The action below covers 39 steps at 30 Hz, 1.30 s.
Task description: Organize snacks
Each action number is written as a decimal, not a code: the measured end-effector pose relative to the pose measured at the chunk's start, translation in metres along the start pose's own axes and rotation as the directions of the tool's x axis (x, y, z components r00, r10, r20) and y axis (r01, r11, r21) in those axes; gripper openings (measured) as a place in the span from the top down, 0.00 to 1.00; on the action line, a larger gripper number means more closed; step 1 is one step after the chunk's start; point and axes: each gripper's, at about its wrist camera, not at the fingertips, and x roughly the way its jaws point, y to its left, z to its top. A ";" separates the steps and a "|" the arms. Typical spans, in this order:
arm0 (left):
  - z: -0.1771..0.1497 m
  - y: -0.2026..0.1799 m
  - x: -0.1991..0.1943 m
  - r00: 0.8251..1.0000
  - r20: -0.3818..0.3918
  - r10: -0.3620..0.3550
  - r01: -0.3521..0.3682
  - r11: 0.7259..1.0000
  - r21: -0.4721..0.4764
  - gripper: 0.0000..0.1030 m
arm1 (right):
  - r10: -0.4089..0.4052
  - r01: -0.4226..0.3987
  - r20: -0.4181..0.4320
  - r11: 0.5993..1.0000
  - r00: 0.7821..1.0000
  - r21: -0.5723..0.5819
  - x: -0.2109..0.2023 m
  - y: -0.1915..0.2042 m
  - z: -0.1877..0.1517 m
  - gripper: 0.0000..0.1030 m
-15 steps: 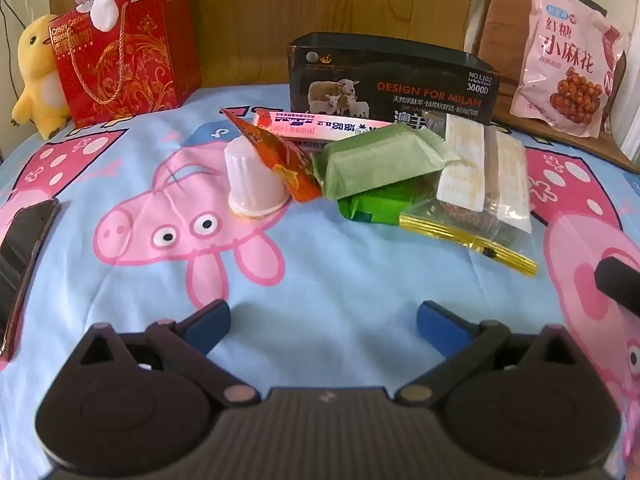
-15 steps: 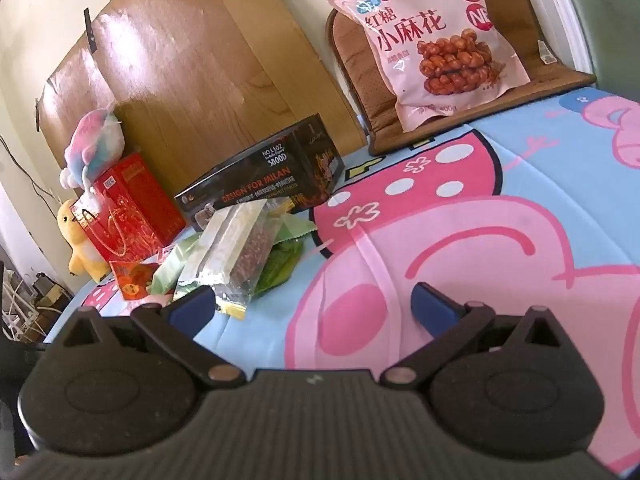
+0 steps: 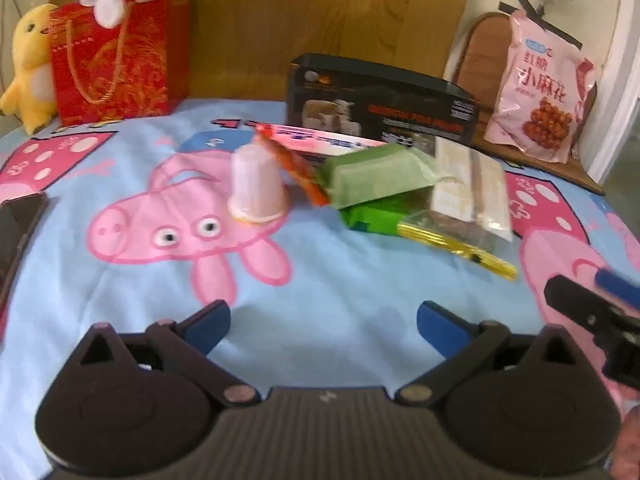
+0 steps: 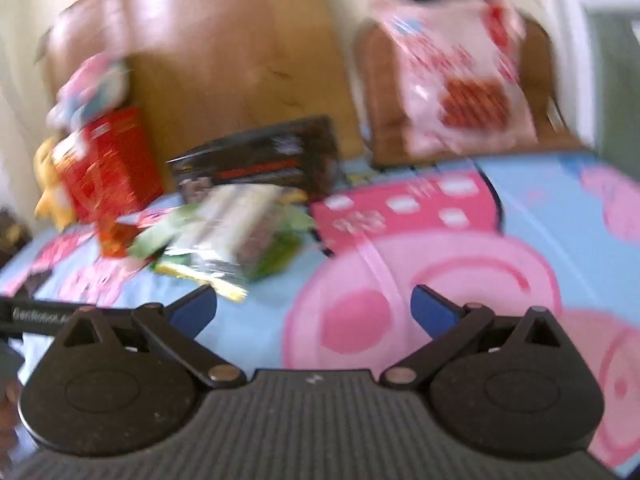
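The left gripper is hovering over the cartoon-pig cloth, jaws spread wide and holding nothing. Ahead of it, the snack pile is lying in front of the open black box. At the pile's left, a pale jelly cup is standing upside down. An orange wrapper is slanting beside it. The light green packet is lying crosswise, and right of it the clear cake pack is running its long axis away from the box. The right gripper is likewise gaping empty, right of the pile.
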 end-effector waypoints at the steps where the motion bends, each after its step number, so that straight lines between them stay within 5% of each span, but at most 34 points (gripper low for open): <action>1: -0.002 0.004 -0.001 1.000 0.015 0.003 -0.003 1.000 -0.003 0.00 | 0.012 -0.011 0.014 0.998 1.000 -0.058 -0.002 0.009 0.002 0.02; 7: -0.007 0.030 -0.009 0.998 0.060 0.000 0.003 0.999 -0.043 0.00 | 0.070 -0.069 -0.007 0.946 0.997 -0.318 0.019 0.056 0.016 0.19; 11: -0.012 0.033 -0.012 0.997 0.082 -0.008 0.009 1.000 -0.017 0.00 | 0.044 -0.065 -0.068 0.937 0.997 -0.343 0.052 0.066 0.019 0.22; 13: -0.014 0.034 -0.012 0.996 0.086 -0.013 0.014 1.000 -0.009 0.00 | 0.023 -0.050 -0.089 0.950 0.996 -0.308 0.062 0.063 0.020 0.36; 14: -0.014 0.035 -0.013 0.996 0.087 -0.021 0.022 1.000 -0.011 0.00 | 0.004 -0.028 -0.084 0.959 0.996 -0.284 0.064 0.058 0.022 0.52; 18: -0.013 0.043 -0.013 0.994 0.090 -0.065 0.068 0.997 -0.032 0.00 | 0.163 -0.155 -0.090 0.984 0.982 0.088 0.050 0.007 0.035 0.68; 21: -0.008 0.047 -0.013 0.987 0.079 -0.140 0.145 0.987 -0.064 0.01 | 0.255 -0.201 -0.051 0.856 0.966 0.476 0.042 -0.056 0.022 0.81; 24: 0.002 0.042 -0.015 0.968 0.074 -0.238 0.243 0.967 -0.071 0.05 | 0.235 -0.153 -0.049 0.764 0.971 0.626 0.023 -0.093 0.001 0.79; 26: 0.010 0.029 -0.018 0.956 0.090 -0.280 0.284 0.958 -0.034 0.05 | 0.148 -0.089 -0.052 0.802 0.988 0.591 0.002 -0.095 -0.005 0.78; 28: 0.023 0.012 -0.019 0.944 0.096 -0.315 0.316 0.949 0.011 0.05 | 0.059 -0.030 -0.044 0.877 0.997 0.479 -0.016 -0.084 -0.005 0.64; 33: 0.063 -0.034 -0.008 0.919 0.066 -0.388 0.381 0.920 0.094 0.20 | 0.074 -0.060 -0.041 0.960 0.996 0.275 -0.023 -0.062 0.001 0.59; 35: 0.074 -0.054 0.003 0.919 0.024 -0.394 0.388 0.912 0.131 0.33 | 0.065 -0.055 -0.080 0.992 0.995 0.115 -0.010 -0.038 0.007 0.58; 39: 0.081 -0.085 0.037 0.938 -0.109 -0.328 0.343 0.922 0.180 0.46 | 0.059 -0.074 -0.154 0.993 0.986 -0.095 0.020 -0.008 0.006 0.58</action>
